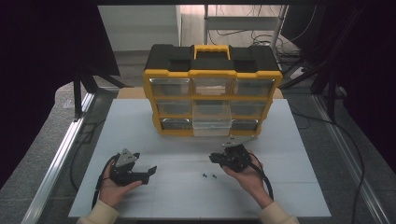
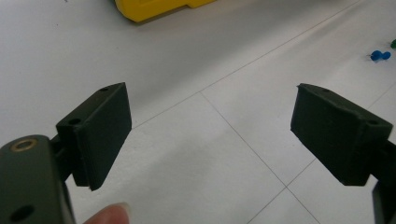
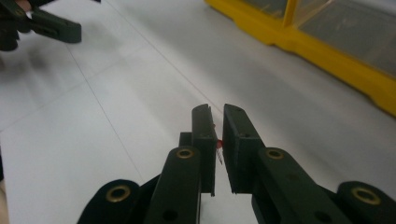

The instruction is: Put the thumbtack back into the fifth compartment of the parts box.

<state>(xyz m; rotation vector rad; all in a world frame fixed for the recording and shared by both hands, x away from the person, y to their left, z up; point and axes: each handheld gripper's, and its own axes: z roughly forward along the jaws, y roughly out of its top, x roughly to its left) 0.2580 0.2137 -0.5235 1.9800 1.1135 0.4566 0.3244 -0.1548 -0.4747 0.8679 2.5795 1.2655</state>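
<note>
My right gripper point(image 3: 217, 114) is shut on a small red piece point(image 3: 218, 143) that barely peeks out between its jaws; what it is I cannot tell. In the high view the right gripper point(image 1: 214, 158) hovers just above the white table, in front of the yellow and black drawer organizer point(image 1: 212, 88). My left gripper point(image 2: 210, 112) is open with nothing between its pads point(image 2: 100, 133), low over the table at the front left point(image 1: 150, 171). A blue pushpin point(image 2: 379, 56) and a green one point(image 2: 393, 43) lie loose between the two grippers point(image 1: 209, 176).
The organizer's bottom middle clear drawer point(image 1: 211, 122) is pulled out toward me. The organizer's yellow base point(image 3: 327, 44) runs along the right gripper's right side. The left gripper point(image 3: 51, 28) appears far off in the right gripper view. A metal rail point(image 1: 56, 158) borders the table's left edge.
</note>
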